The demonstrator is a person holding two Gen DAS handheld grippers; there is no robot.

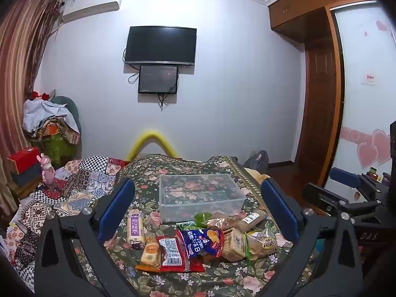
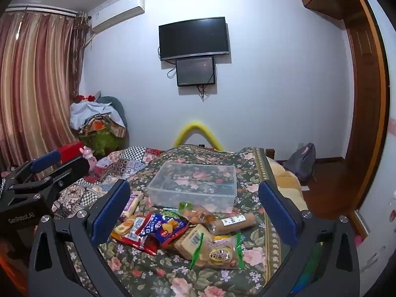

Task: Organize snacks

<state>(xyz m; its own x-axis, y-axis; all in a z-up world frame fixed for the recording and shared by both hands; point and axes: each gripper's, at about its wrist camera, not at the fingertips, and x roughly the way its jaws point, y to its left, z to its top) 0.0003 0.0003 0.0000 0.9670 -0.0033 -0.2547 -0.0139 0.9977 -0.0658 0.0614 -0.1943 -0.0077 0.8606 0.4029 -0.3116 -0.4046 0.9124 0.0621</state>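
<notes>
Floral bedspread (image 1: 153,282), dark green with pink roses: serves as the work surface and carries all items listed.

Clear plastic bin (image 1: 198,195), rectangular, lidless: set upright on the bedspread beyond the snack pile; no snack is seen inside it.

Snack pile, just in front of the bin, packets overlapping:
- Purple-labelled biscuit sleeve (image 1: 135,227), at the left edge, lying lengthwise.
- Yellow biscuit packet (image 1: 149,252), beside the purple sleeve.
- Red packet (image 1: 173,255) with barcode side up, partly covered by the blue chip bag (image 1: 203,242).
- Green-trimmed pastry packet (image 2: 220,252), nearest the right side of the pile.
- Brown cylindrical packet (image 2: 235,221) with white label, lying across the back of the pile.
- Small green-topped bag (image 2: 193,211), touching the bin's front wall.

Left gripper (image 1: 198,212): blue-padded fingers spread wide, nothing held, framing the pile from above the near edge.

Right gripper (image 2: 194,212): fingers likewise spread wide and holding nothing, aimed at the same pile.

Background: wall-mounted television (image 1: 160,44) with smaller screen below, air conditioner (image 1: 91,5), striped curtain (image 2: 32,79), patchwork quilt (image 1: 61,190) left of the bedspread.
</notes>
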